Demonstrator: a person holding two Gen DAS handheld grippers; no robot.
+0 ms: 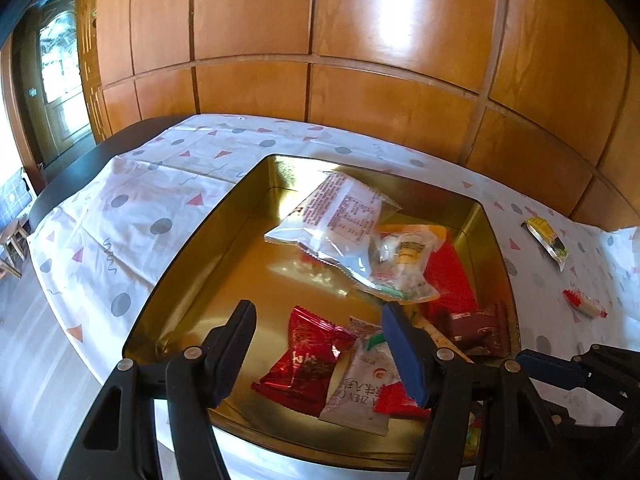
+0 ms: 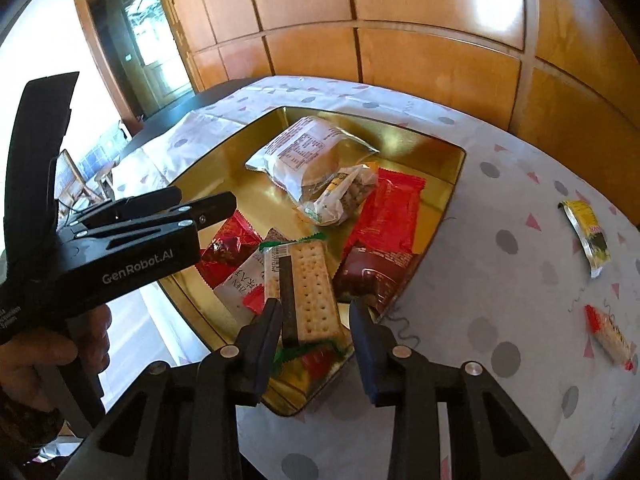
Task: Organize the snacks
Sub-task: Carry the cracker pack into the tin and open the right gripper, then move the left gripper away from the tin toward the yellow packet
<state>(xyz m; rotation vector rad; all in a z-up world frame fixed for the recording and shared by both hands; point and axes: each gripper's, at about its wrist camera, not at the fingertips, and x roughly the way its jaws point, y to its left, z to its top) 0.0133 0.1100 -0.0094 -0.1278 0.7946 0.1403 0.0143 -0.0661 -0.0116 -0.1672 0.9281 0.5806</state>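
The gold tin (image 2: 448, 184) sat on the patterned tablecloth (image 2: 500, 208), already stocked with snacks. At its far end, toward twelve o'clock, lay a big clear bag with red print (image 1: 340, 216), with a small bag of nuts (image 2: 348, 196) touching its near edge. A bright red packet (image 2: 388, 212) lay at the tin's three o'clock side, and a dark maroon packet (image 2: 372, 276) sat just below it. At the near end, a red foil packet (image 1: 304, 360) and a white packet with lettering (image 1: 360, 388) overlapped.

The right gripper (image 2: 316, 320) hung over the tin's near corner, fingers apart, with a cracker pack (image 2: 312, 292) lying between them; no pad pressed on it. The left gripper (image 1: 320, 336) hovered above the red foil packet, jaws standing wide and holding nothing.

Out on the cloth at three o'clock, well clear of the tin, a yellow sachet (image 2: 586, 232) and a small red-ended cracker pack (image 2: 608, 336) waited outside.
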